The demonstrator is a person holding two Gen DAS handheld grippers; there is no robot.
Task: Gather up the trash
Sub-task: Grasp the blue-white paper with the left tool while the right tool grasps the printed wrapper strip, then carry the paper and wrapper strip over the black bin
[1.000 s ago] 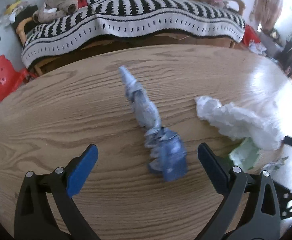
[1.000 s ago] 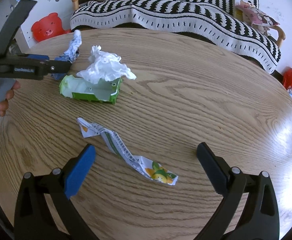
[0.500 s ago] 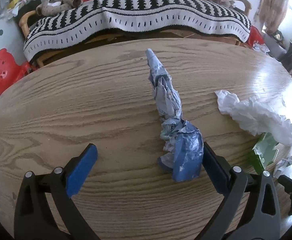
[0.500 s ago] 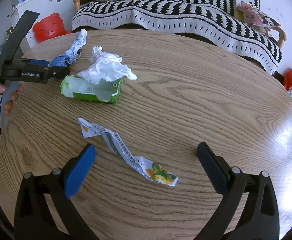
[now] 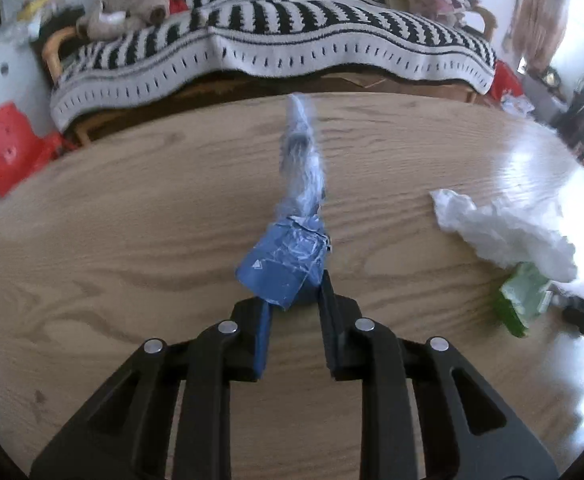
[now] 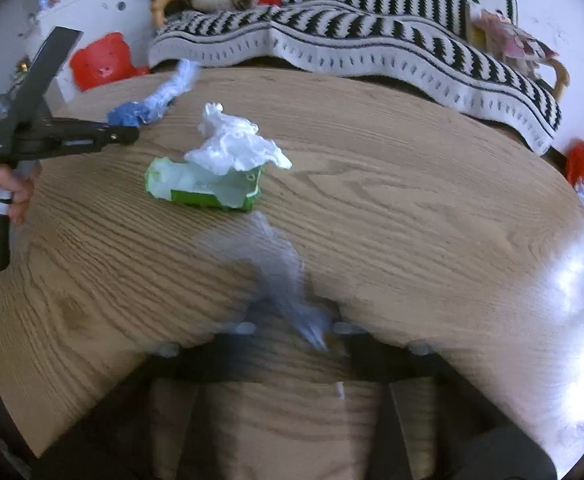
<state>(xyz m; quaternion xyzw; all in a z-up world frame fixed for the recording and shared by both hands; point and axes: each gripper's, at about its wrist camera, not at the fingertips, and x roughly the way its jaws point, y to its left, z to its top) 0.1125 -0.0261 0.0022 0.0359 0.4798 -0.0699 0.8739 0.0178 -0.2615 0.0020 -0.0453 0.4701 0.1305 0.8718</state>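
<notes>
While my left gripper (image 5: 295,304) is closing on the blue wrapper (image 5: 288,268) left of the white tissue (image 5: 503,236), my blurred right gripper (image 6: 292,332) reads fully closed.

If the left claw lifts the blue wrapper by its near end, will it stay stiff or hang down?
The blue wrapper is thin, crumpled and twisted, so its long tail would probably droop. It looks light. The closing left claw pinches only the crushed end, so it may slip.

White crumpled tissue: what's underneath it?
The white crumpled tissue lies on a torn green carton, which rests on the wooden table. Whatever is inside the carton below the tissue is covered.
</notes>
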